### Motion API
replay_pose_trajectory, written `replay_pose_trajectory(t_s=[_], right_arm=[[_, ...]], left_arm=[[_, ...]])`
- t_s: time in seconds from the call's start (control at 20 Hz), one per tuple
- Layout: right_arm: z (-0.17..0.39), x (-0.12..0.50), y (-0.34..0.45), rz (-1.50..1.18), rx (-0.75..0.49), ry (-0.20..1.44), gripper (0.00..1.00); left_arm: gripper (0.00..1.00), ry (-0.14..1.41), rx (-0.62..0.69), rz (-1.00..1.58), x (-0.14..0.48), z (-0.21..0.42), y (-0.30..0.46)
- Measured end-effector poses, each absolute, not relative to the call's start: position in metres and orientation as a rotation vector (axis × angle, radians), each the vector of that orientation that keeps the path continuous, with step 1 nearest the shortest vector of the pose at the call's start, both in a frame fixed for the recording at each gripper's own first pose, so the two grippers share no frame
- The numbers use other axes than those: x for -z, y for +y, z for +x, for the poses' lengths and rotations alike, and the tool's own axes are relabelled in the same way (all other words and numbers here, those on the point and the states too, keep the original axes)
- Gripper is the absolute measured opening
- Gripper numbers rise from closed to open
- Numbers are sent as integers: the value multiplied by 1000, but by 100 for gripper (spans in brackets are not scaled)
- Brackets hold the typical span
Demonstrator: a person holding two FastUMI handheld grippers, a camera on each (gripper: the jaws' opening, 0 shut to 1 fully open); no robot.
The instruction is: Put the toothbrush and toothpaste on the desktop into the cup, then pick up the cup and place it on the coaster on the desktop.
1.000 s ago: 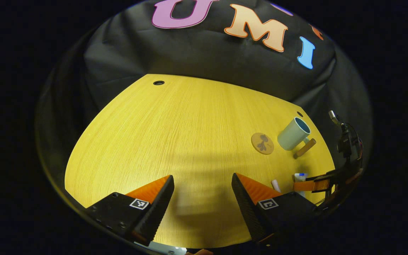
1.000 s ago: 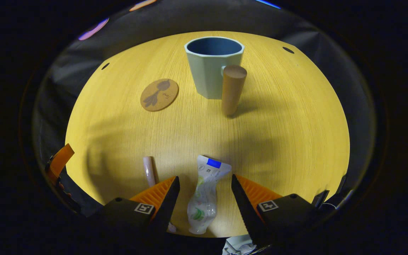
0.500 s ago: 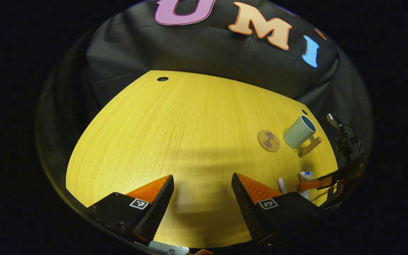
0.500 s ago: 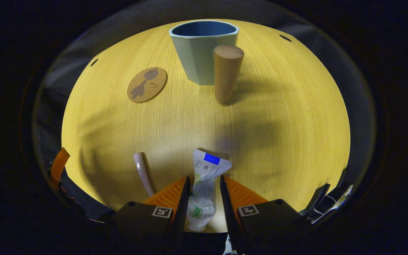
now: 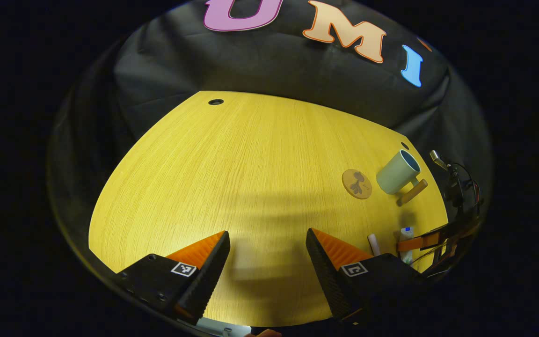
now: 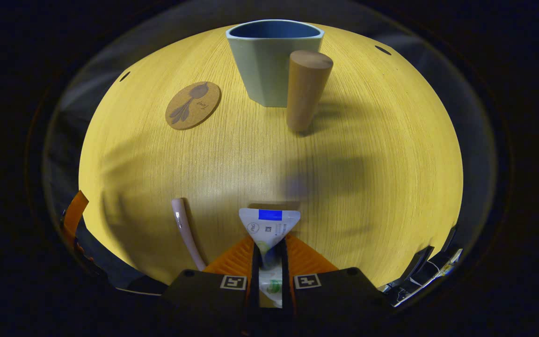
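In the right gripper view my right gripper [image 6: 269, 245] is shut on the white toothpaste tube [image 6: 269, 223], whose flat crimped end with a blue patch sticks out ahead of the fingers. The pale pink toothbrush [image 6: 184, 229] lies on the table just left of it. Farther off stands the pale green cup [image 6: 269, 61] with its wooden handle [image 6: 306, 91] toward me, and the round cork coaster [image 6: 193, 105] lies to its left. In the left gripper view my left gripper [image 5: 267, 250] is open over bare table, with the cup [image 5: 398, 172], coaster [image 5: 357, 183], toothbrush [image 5: 372, 243] and toothpaste [image 5: 406, 236] far right.
The yellow wooden table [image 5: 251, 178] has small cable holes near its back edge [image 5: 215, 101]. The black cloth wall stands close behind it. The other gripper's orange finger [image 5: 414, 243] and cabling show at the right of the left gripper view.
My right gripper has closed from wide open onto the toothpaste tube, which now stands straight between the fingers. The left gripper has barely drifted and stays open.
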State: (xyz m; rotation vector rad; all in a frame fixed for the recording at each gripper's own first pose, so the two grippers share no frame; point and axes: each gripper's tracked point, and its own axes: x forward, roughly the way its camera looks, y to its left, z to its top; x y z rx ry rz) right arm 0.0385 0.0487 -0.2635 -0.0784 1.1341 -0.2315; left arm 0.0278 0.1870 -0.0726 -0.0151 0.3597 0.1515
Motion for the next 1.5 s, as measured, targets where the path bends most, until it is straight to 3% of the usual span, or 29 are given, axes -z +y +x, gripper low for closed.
replay_pose_trajectory(t_s=[0.1,0.55,0.85,1.5], right_arm=[[38,261,48,-80,228,1116,14],[35,258,44,95,116,1029,8],[31,243,29,119,48,966,8],[31,213,-59,142,66,906,8]], left_arm=[[95,365,-138,-10,72,27,181],[95,421,-66,37,82,41,101],[96,535,-22,64,112,59,37],[94,870,-197,-17,174,73,12]])
